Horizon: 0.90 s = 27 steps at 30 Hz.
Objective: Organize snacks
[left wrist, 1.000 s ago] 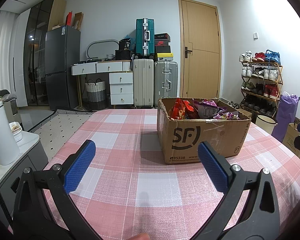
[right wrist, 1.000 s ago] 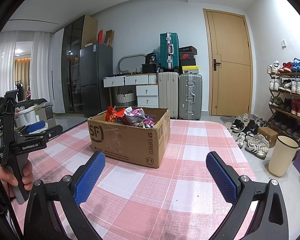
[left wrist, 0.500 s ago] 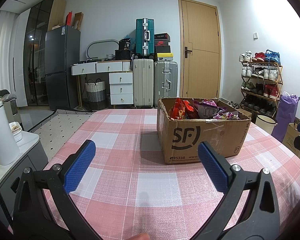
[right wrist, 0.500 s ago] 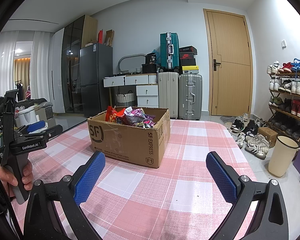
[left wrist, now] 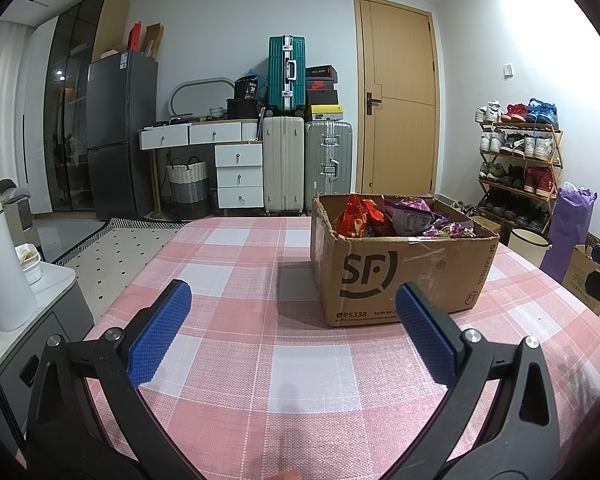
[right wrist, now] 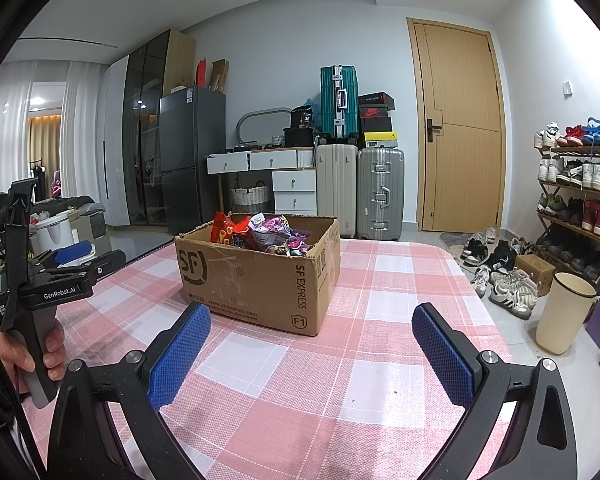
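Already the snacks sit together: shiny red packets point(left wrist: 360, 222) and crinkled purple bags point(left wrist: 414, 216) are heaped inside an open brown cardboard shipping box point(left wrist: 400, 276) printed with a black courier logo, its top flaps gone or folded away. That box stands on the bench point(left wrist: 260, 340), which is covered by a pink-and-white checked cloth, and no packet shows on the cloth around it. Nearer the person, the left claw point(left wrist: 292, 322) hangs above the cloth short of the box, its blue ribbed pads spread wide with nothing between them; the right claw point(right wrist: 310, 342) hangs likewise before the box's other corner, jaws wide apart and holding nothing. A hand point(right wrist: 28, 350) grips the left tool's handle at the edge of the right view. As for progress, the scene fits two readings: snacks gathered into the box with the sorting finished, or a full box waiting to be emptied and sorted elsewhere. Nothing in view settles which, and no other container for snacks shows on the bench.
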Each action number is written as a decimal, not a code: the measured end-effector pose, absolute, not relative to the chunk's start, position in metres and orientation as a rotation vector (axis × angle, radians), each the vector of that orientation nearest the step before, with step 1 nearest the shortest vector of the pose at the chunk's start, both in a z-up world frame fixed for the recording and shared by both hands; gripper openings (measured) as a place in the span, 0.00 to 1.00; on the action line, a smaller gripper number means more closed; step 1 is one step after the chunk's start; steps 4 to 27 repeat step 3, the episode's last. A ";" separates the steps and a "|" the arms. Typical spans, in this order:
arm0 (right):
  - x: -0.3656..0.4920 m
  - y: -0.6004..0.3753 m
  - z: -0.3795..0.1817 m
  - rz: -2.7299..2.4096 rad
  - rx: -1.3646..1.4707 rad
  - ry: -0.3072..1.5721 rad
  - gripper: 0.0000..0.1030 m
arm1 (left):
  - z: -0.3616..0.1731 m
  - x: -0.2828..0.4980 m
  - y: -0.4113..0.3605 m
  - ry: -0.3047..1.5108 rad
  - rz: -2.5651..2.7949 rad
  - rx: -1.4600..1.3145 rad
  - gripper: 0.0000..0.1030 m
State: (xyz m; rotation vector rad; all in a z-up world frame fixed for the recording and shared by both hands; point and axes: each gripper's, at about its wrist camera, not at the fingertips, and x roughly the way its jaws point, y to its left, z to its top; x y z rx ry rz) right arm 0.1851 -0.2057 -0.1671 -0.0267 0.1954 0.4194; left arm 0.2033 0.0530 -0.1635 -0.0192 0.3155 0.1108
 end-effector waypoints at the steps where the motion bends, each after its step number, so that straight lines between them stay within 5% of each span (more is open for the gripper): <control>1: 0.185 -0.206 -0.167 0.419 -0.027 0.195 0.99 | -0.164 0.204 0.053 0.315 0.111 -0.019 0.99; 27: 0.185 -0.206 -0.167 0.419 -0.027 0.196 0.99 | -0.162 0.202 0.054 0.317 0.128 -0.022 0.99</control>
